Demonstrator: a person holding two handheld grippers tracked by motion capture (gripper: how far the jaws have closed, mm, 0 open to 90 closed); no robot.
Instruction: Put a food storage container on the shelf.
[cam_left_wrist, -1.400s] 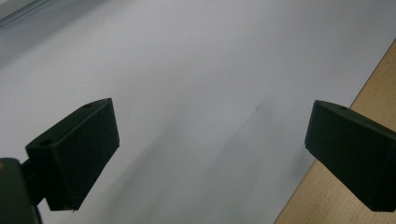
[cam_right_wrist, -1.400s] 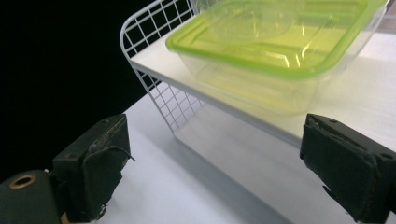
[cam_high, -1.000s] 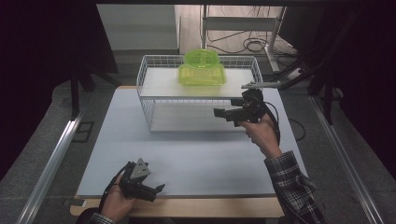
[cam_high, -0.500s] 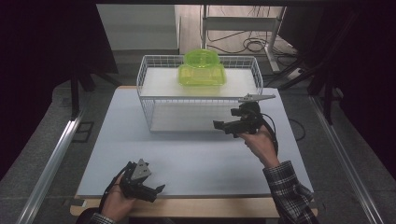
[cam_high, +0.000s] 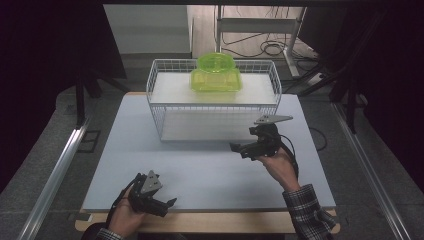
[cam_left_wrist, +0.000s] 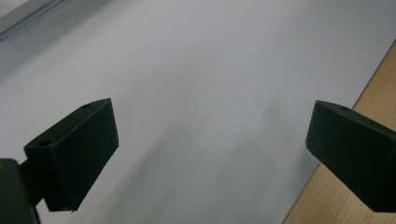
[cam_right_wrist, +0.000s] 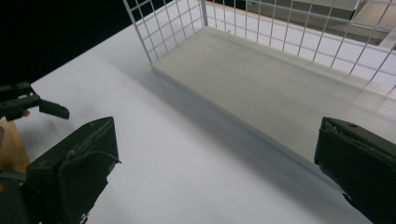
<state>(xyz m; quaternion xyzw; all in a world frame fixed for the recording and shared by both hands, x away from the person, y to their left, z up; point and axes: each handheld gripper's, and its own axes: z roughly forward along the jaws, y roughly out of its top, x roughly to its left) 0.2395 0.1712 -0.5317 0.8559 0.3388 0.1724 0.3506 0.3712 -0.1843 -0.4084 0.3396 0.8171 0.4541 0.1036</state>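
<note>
The green plastic container (cam_high: 216, 74) sat on the upper shelf of the white wire rack (cam_high: 153, 86), toward the back of the table (cam_high: 125, 145), with nothing touching it. The right gripper (cam_high: 239, 148) hung in front of the rack's lower shelf (cam_right_wrist: 261, 84), near its right end, jaws spread wide and empty; in the right gripper view the shelf board ran bare between the two black pads. The left gripper (cam_high: 167, 204) rested near the table's front edge, well apart from the rack, and its jaws also stood wide with nothing between them. I judged the container to be the thing in play, already placed, and the sensible course from there was to bring the right hand back toward the person low and level, keeping the jaws clear of the wire grid so that nothing snagged and rocked the rack. The left hand needed no move at all.
</note>
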